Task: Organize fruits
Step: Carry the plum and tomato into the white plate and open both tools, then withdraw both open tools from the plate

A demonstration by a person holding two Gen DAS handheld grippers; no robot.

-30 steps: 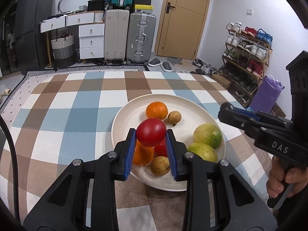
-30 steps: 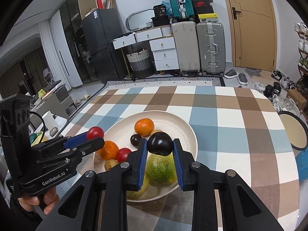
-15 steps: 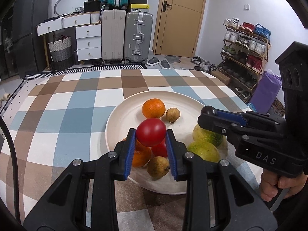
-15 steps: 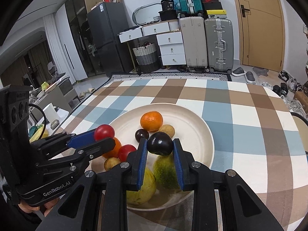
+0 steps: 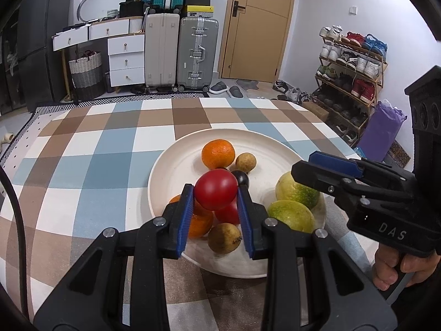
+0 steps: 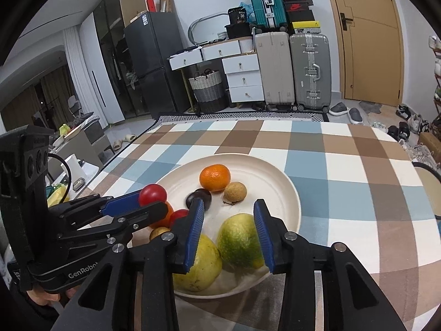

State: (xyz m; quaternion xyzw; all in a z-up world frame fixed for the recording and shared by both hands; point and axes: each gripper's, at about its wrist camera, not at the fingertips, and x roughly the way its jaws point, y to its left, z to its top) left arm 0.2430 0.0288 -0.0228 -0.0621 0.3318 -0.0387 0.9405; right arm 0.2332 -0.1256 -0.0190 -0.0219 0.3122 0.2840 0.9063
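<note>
My left gripper [image 5: 215, 194] is shut on a red tomato [image 5: 216, 190], held above the near side of the white plate [image 5: 171, 182]. My right gripper [image 6: 228, 215] hovers over the plate [image 6: 270, 187] with its jaws opening and nothing between them. A dark plum [image 6: 199, 198] lies on the plate just past its left finger. Also on the plate are a mandarin [image 6: 215, 178], a brown longan [image 6: 235, 191], two yellow-green fruits [image 6: 239, 240], another tomato [image 5: 228, 212], an orange [image 5: 199, 220] and a brown fruit [image 5: 223, 237].
The plate sits on a chequered blue, brown and white tablecloth [image 5: 96, 160]. A second plate [image 6: 430, 182] shows at the table's right edge. Suitcases [image 5: 197, 52], white drawers [image 5: 125, 58] and a shoe rack [image 5: 350, 63] stand beyond the table.
The right gripper's jaws have parted and the dark plum they held now lies on the plate. The left gripper still holds the red tomato in the same place.
</note>
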